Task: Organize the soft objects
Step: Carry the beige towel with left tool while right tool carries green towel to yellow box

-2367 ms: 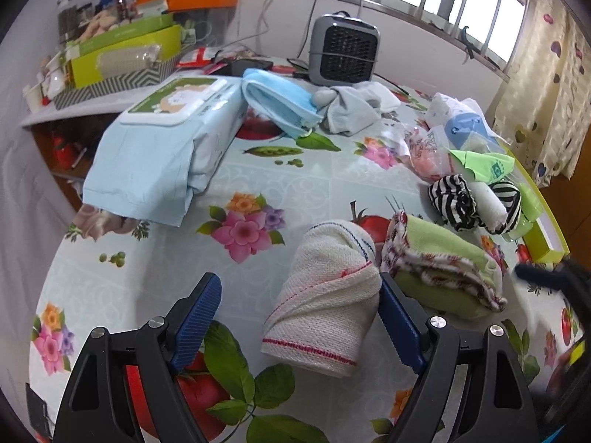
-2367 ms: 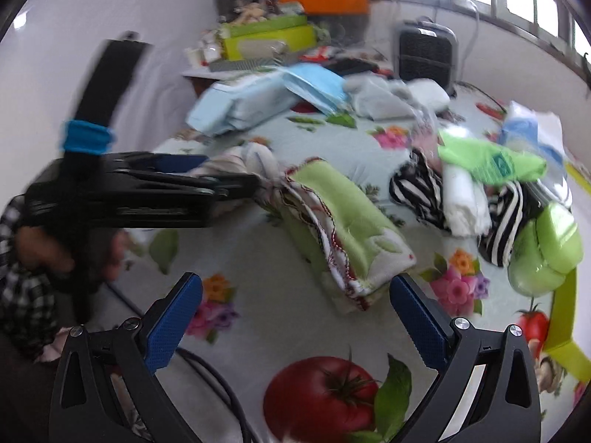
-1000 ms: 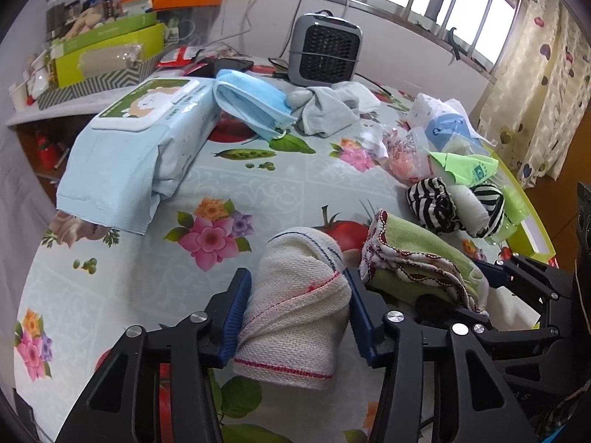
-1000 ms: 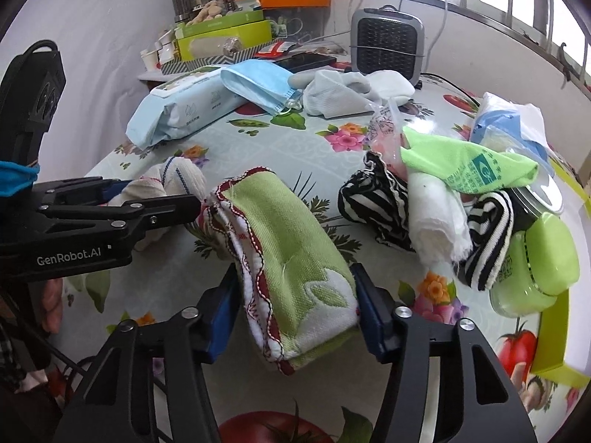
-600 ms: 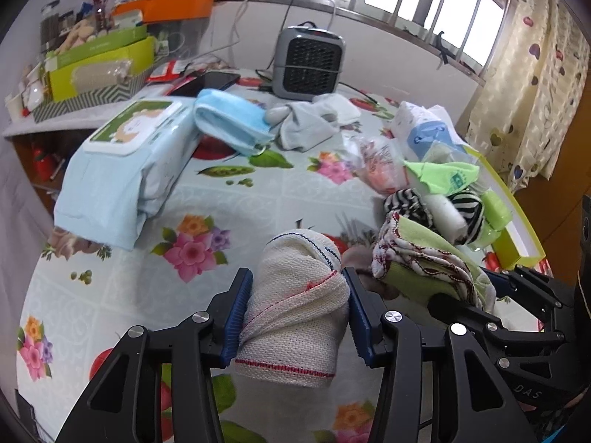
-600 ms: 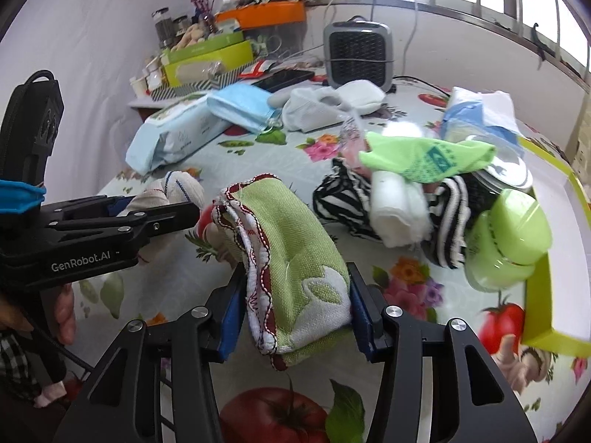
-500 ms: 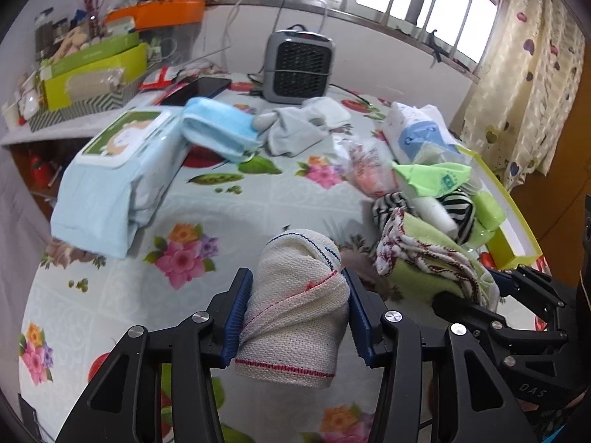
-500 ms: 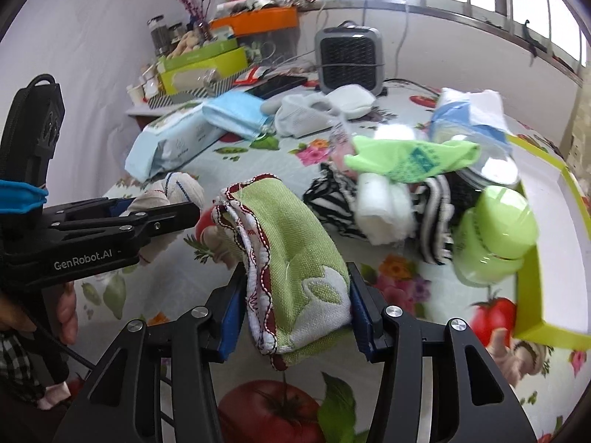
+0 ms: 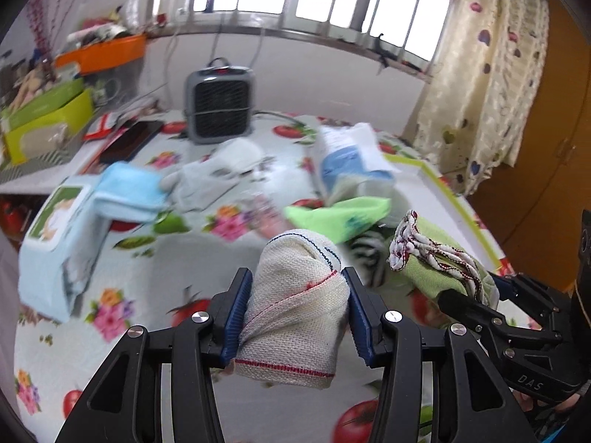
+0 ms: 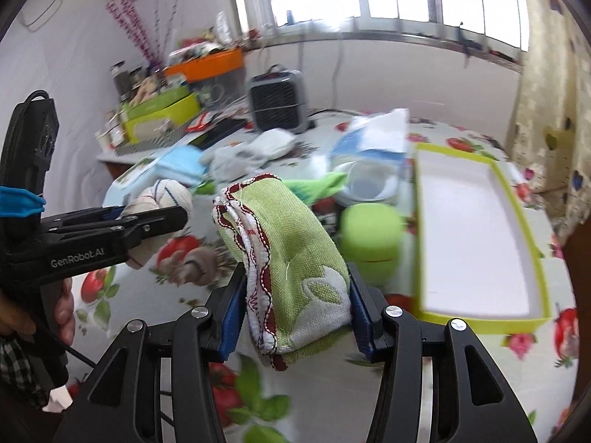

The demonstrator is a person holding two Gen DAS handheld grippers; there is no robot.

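Note:
My left gripper [image 9: 297, 310] is shut on a rolled cream cloth [image 9: 295, 306] with a red stitched line, held above the flowered tablecloth. The right gripper [image 10: 297, 315] is shut on a folded green towel [image 10: 291, 254] with a red and white edge, also lifted off the table. In the left wrist view the green towel [image 9: 436, 258] and the right gripper's black body sit at the right. In the right wrist view the cream cloth [image 10: 162, 199] shows at the left in the other gripper. A yellow-rimmed white tray [image 10: 476, 236] lies to the right.
Around the table lie a bright green sock [image 9: 340, 217], a striped sock [image 9: 365, 254], a green round container [image 10: 369, 240], a blue tissue pack [image 9: 351, 158], a wet-wipes pack [image 9: 62, 229], a blue cloth [image 9: 129, 192], grey socks [image 9: 218, 177] and a grey heater [image 9: 219, 105]. Boxes crowd the far left shelf.
Both grippers closed on their cloths, lifted them off the table and carried them up and toward the tray side; the view now tilts toward the window.

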